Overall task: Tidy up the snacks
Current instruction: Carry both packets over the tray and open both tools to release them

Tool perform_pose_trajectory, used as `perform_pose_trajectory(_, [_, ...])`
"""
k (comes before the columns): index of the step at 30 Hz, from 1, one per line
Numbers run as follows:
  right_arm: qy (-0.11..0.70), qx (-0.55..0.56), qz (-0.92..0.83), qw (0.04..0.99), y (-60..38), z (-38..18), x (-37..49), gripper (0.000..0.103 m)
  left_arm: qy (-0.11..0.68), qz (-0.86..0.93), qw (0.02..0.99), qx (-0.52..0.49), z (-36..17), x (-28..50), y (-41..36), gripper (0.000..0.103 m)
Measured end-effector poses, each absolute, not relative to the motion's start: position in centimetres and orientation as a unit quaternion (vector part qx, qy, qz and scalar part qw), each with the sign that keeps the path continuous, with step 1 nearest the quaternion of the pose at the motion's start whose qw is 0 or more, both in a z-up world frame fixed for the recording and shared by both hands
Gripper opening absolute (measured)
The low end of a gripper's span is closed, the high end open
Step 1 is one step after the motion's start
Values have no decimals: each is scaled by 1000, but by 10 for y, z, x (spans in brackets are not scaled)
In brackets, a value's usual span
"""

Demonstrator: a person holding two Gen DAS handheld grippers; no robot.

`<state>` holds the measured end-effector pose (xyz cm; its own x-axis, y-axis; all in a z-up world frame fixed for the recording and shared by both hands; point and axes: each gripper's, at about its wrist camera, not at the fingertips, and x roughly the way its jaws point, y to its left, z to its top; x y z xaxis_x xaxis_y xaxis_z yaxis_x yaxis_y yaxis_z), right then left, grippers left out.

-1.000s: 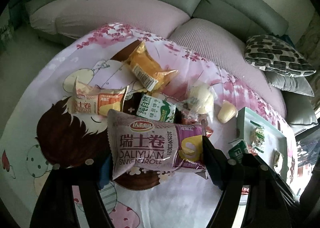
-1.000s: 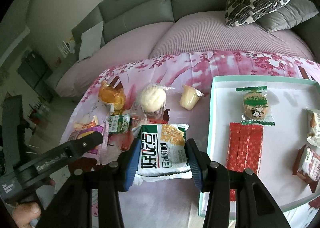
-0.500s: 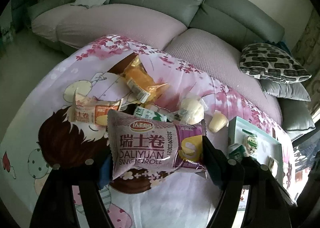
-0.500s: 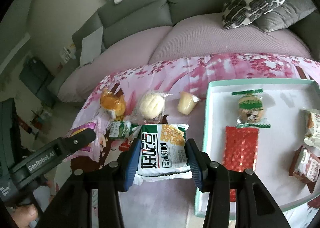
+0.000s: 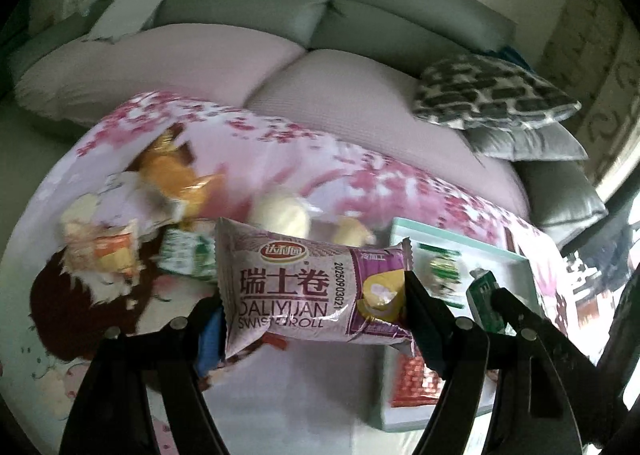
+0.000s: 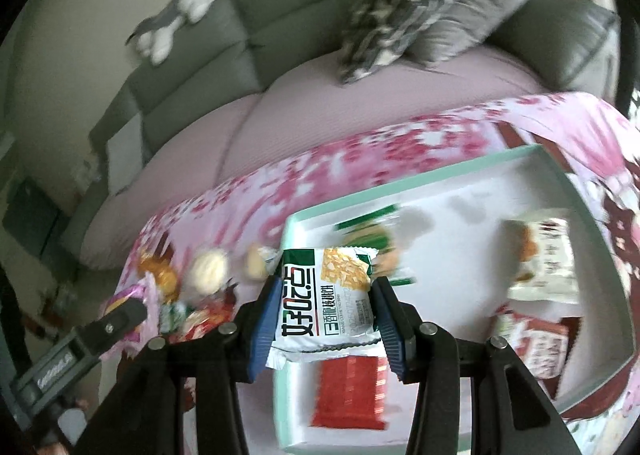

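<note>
Loose snacks are lying on the pink cloth (image 5: 280, 143) at far left: an orange bun (image 5: 172, 175), a pale bun (image 5: 280, 211). Your left gripper (image 5: 312, 307) is grasping a purple swiss roll pack (image 5: 304, 287) crosswise, lifted over the cloth, just left of the tray (image 5: 520, 259). Your right gripper (image 6: 326, 315) is clenching a green-and-white cracker pack (image 6: 328, 295) above the tray's (image 6: 460, 171) left rim, over a red packet (image 6: 348, 395). More packets are lying inside the tray, further right.

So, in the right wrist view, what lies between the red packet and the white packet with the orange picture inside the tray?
Only bare white tray floor, seen in that view.
</note>
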<state>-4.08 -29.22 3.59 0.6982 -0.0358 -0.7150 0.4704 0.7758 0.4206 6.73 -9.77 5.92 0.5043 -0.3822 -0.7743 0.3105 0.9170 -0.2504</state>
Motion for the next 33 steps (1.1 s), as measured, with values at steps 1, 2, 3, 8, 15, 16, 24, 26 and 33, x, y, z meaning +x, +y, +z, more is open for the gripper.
perform_pose_trajectory(1, [358,309,-153,868,-300,35,-44,49,455,-206,865,-34,60,66,-105,79])
perform_pose_trajectory(2, [354,316,-164,865,-309,34,-49,49,456,-212,864,-28,60,66,-113,79])
perform_pose_trajectory(3, [352,319,-171,863,-314,34,-53,49,455,-220,863,-23,60,65,-122,79])
perform_pose_trajectory(8, [340,331,-218,853,-346,32,-71,49,457,-258,851,5,55,59,-164,79])
perform_pose_trajectory(15, [332,346,-244,843,-368,26,-81,49,457,-294,839,42,45,57,-213,79])
perform_pose_trajectory(16, [332,345,-245,843,-369,26,-81,49,454,-298,838,46,45,57,-220,79])
perform_pose_trajectory(24, [330,350,-249,841,-377,19,-81,49,449,-316,833,63,33,59,-251,79])
perform_pose_trajectory(26, [331,353,-249,839,-379,17,-81,49,447,-318,833,66,31,58,-255,79])
perform_pose_trajectory(33, [335,355,-253,835,-383,10,-81,49,446,-317,834,74,22,62,-264,79])
